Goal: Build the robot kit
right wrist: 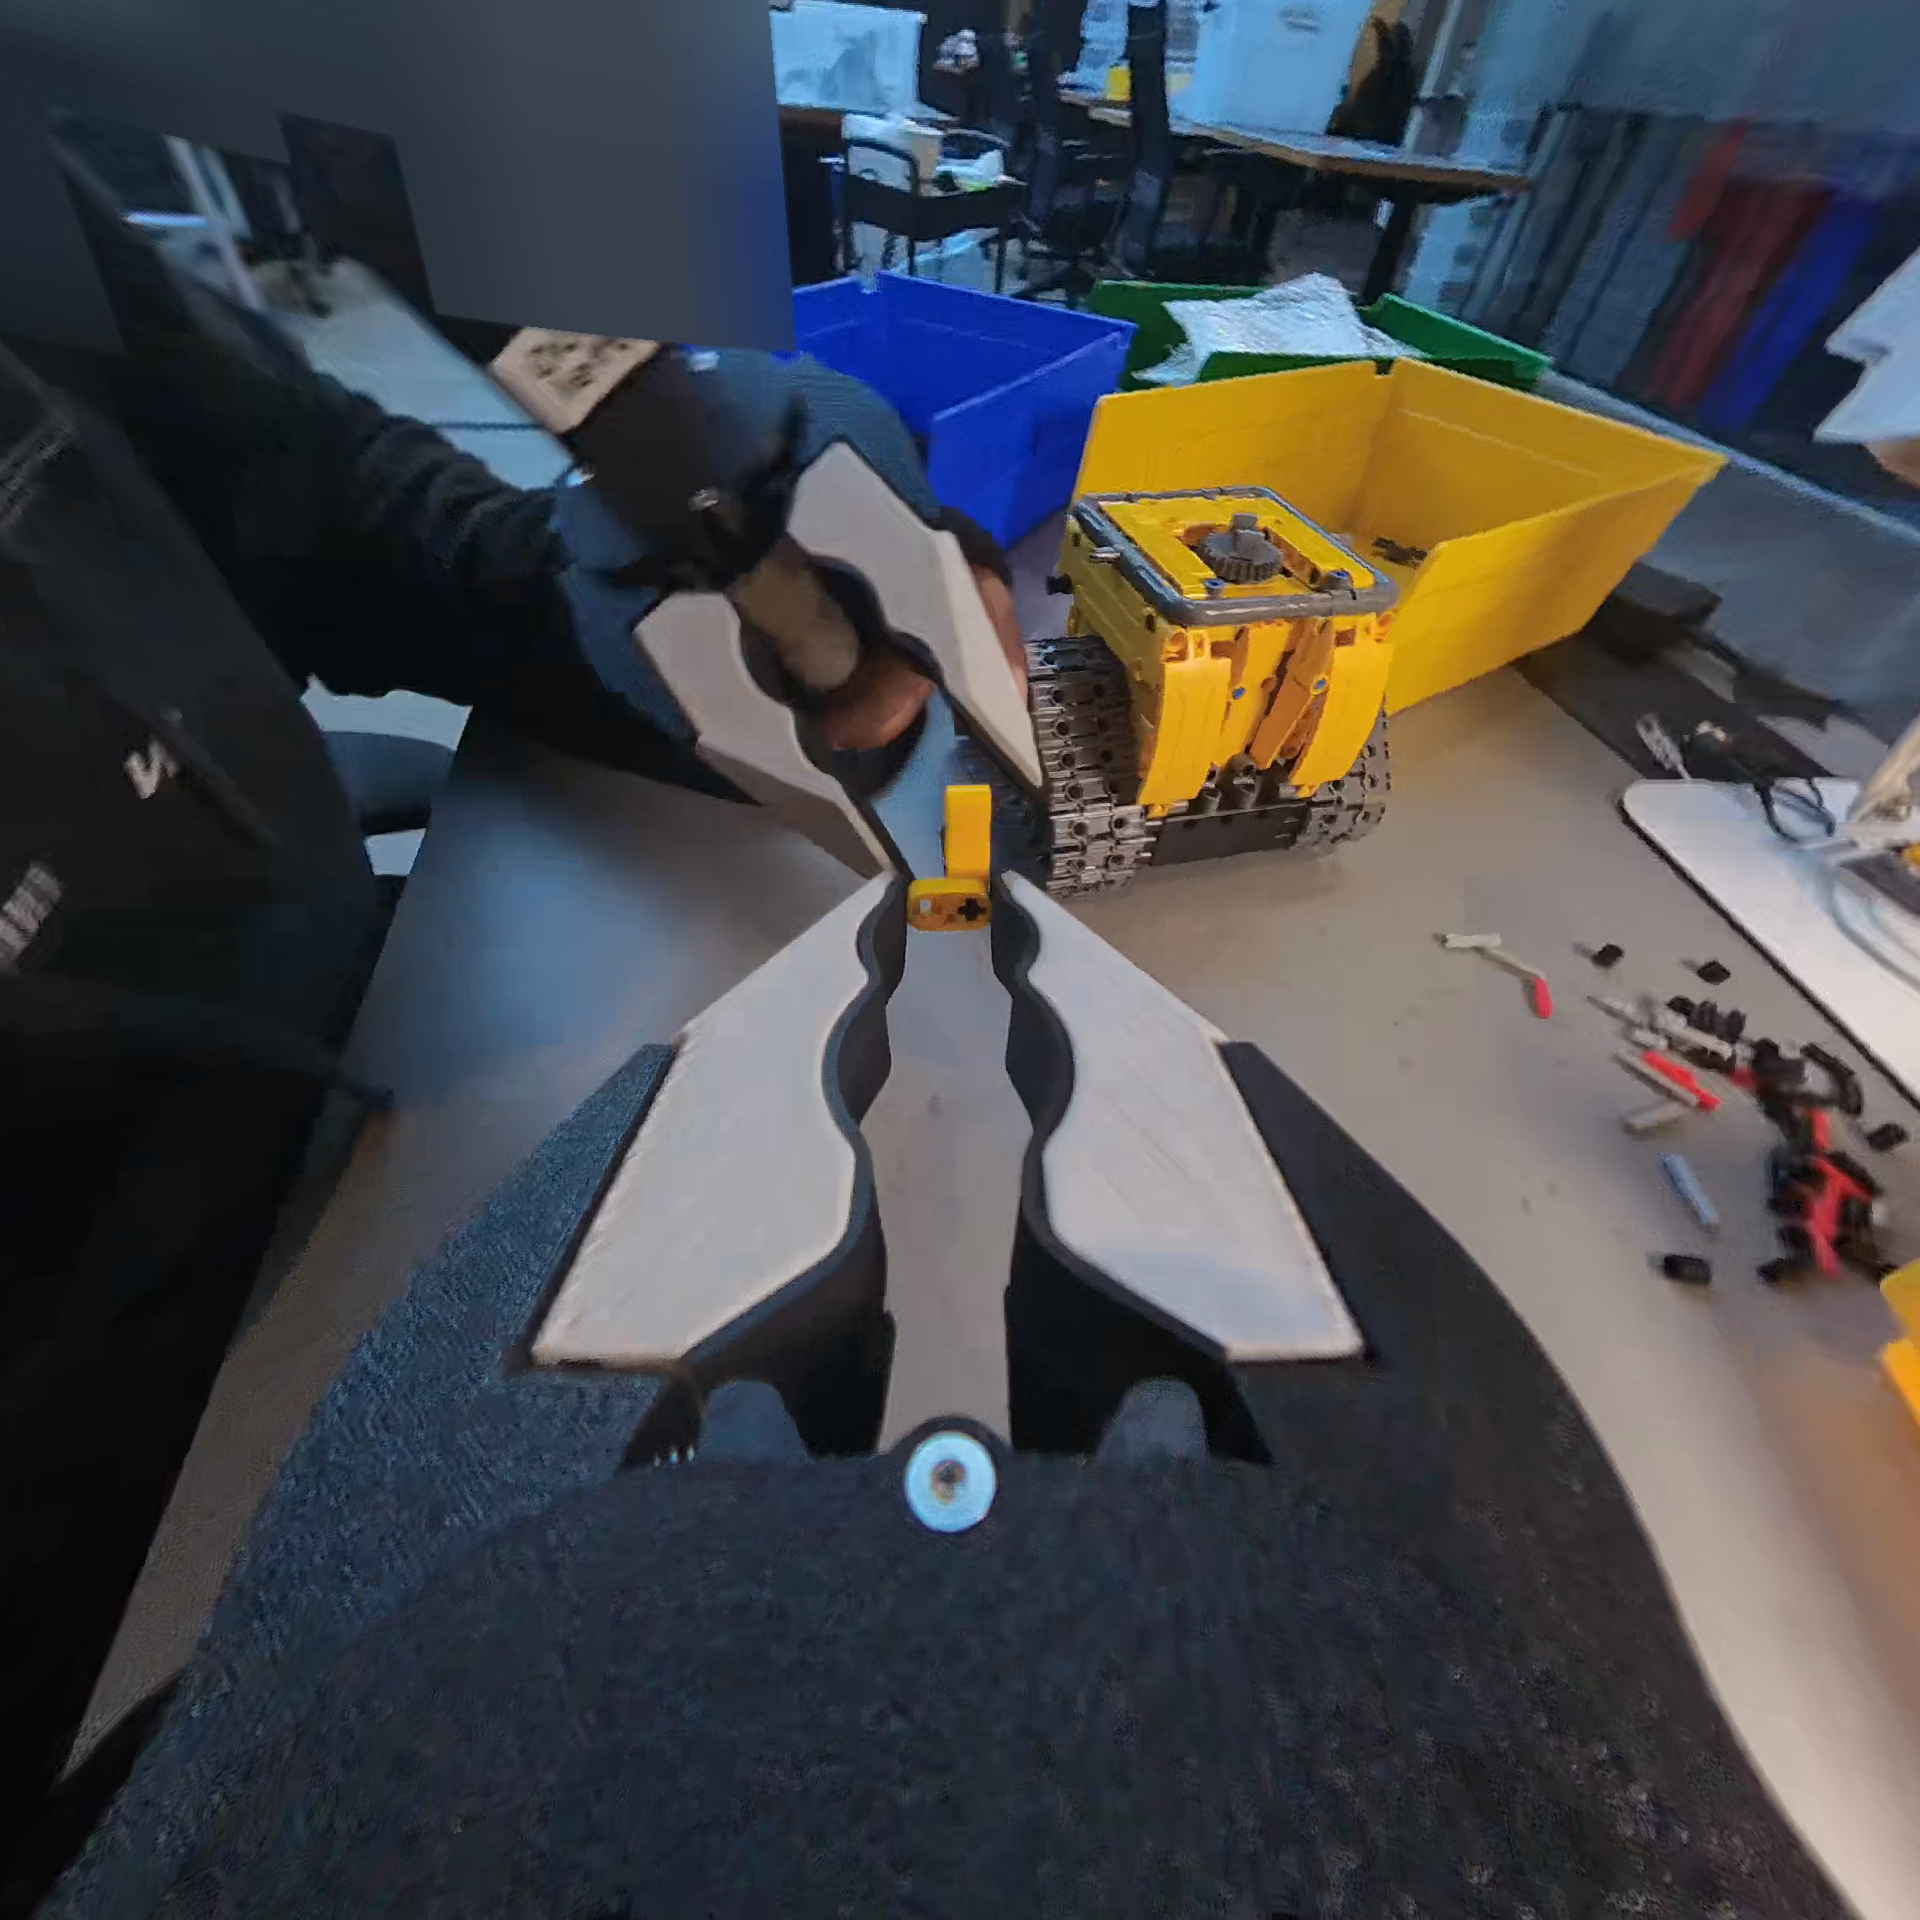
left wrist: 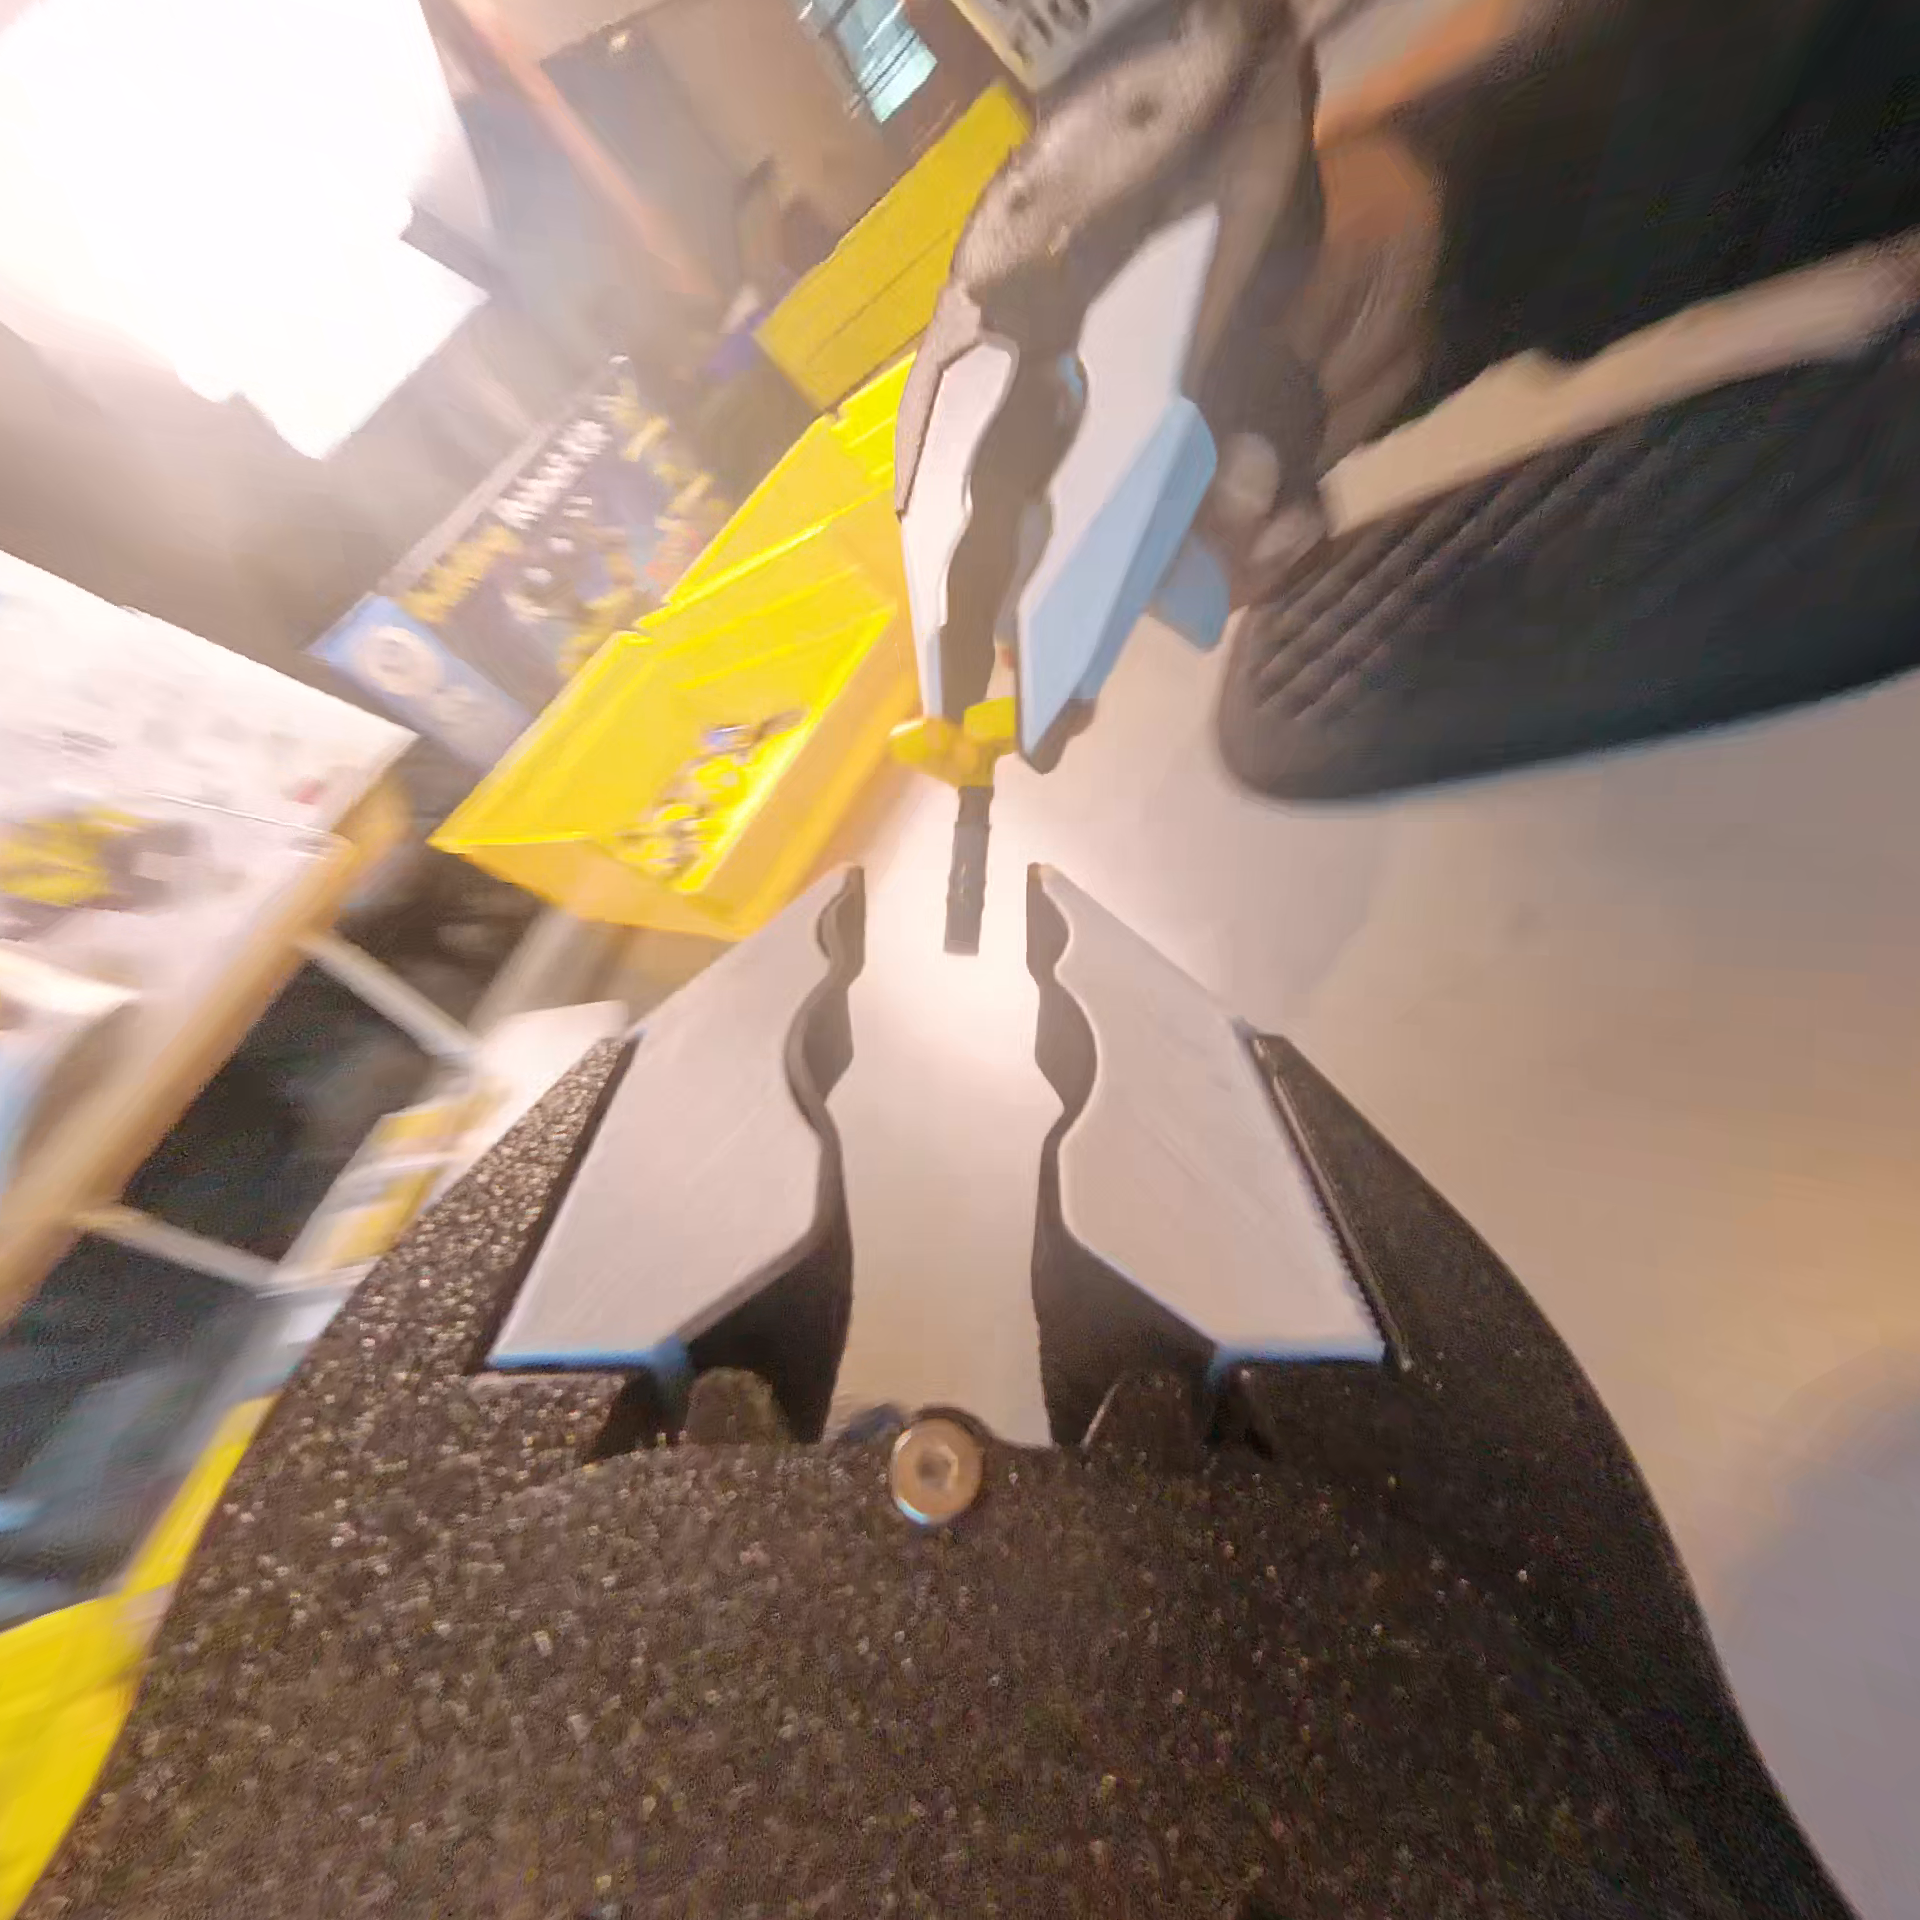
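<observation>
Right wrist view shows the right tongs [right wrist: 948, 904] nipping a small yellow angled connector piece [right wrist: 954, 881] between their tips, jaws drawn in to the piece's width, above the grey table [right wrist: 1351, 997]. Left tongs [right wrist: 956, 821] reach in from the upper left, held by a person's gloved hand [right wrist: 707, 540], and their tips sit just beside the yellow piece; their jaws stand parted with nothing gripped. Left wrist view is blurred, yet it shows the left tongs [left wrist: 945, 883] spread apart and empty, and a black pin [left wrist: 964, 873] hanging below the yellow piece [left wrist: 951, 743] that the right tongs [left wrist: 977, 727] hold just ahead of them. Behind the tongs, a yellow tracked brick model [right wrist: 1216, 675] stands on the table, touching a yellow bin [right wrist: 1507, 499]. A blue bin [right wrist: 966, 384] and a green bin [right wrist: 1455, 332] sit farther back. Loose red, black and grey pieces [right wrist: 1745, 1101] lie scattered on the table to the right
</observation>
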Demonstrator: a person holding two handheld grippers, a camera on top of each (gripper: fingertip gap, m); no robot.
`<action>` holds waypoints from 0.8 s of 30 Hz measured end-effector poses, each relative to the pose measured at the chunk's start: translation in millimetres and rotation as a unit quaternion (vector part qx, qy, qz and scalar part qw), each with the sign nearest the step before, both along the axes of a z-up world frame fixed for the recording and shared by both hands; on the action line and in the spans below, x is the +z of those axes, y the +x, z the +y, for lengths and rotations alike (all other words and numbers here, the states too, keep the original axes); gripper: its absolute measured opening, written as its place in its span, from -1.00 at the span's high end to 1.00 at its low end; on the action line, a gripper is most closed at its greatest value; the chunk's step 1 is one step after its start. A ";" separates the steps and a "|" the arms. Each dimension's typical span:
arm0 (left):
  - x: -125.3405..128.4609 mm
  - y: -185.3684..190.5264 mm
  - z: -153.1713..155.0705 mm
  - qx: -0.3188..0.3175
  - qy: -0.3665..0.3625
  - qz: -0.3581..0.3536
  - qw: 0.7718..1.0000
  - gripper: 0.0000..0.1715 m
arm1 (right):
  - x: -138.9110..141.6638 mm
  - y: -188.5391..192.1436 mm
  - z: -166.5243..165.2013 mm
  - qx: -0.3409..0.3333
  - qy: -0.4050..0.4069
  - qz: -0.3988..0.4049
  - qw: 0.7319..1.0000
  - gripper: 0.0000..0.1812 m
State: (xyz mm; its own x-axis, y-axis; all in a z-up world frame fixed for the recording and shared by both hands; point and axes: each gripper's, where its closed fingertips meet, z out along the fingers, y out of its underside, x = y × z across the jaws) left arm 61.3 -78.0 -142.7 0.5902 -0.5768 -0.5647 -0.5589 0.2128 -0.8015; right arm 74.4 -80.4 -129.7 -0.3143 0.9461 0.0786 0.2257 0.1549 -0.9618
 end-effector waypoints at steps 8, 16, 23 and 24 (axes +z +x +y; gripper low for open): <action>1.1 23.3 -32.0 -0.173 -0.240 -0.193 0.936 0.90 | 10.3 13.8 -27.0 0.134 0.106 -0.038 0.985 0.83; -1.8 21.2 -28.3 -0.152 -0.216 -0.175 0.948 0.93 | 18.5 0.1 -34.3 0.128 0.146 -0.021 0.981 0.82; 6.5 24.0 -31.8 -0.176 -0.250 -0.227 0.925 0.94 | 27.2 -5.1 -32.0 0.090 0.176 0.019 0.980 0.81; 8.0 24.2 -32.1 -0.180 -0.257 -0.237 0.919 0.93 | 28.6 -5.8 -30.7 0.083 0.183 0.025 0.979 0.81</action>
